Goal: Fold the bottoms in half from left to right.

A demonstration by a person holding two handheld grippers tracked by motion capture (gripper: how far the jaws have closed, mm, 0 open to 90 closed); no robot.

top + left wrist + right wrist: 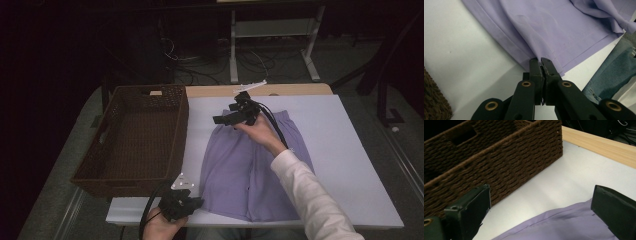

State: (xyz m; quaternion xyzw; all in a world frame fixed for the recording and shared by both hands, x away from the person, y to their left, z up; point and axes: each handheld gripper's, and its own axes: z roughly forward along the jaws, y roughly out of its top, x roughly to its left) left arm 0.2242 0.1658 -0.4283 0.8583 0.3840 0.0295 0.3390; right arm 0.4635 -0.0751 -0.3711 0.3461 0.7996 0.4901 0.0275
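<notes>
While the white table top [345, 165] carries everything, I take the brown wicker basket [135, 137] at its left as my landmark: the lilac shorts [235, 170] lie spread flat just to the right of the basket, apart from its wall. My right gripper [223, 119] hovers over the shorts' far corner nearest the basket, jaws spread wide and grasping nothing. My left gripper [541, 65] sits near the basket's near right corner, clenched on the shorts' near hem.

Plain lilac shorts [252, 167] on a white table [350, 150] — dark brown woven basket [135, 140], black tongs [541, 65].
</notes>
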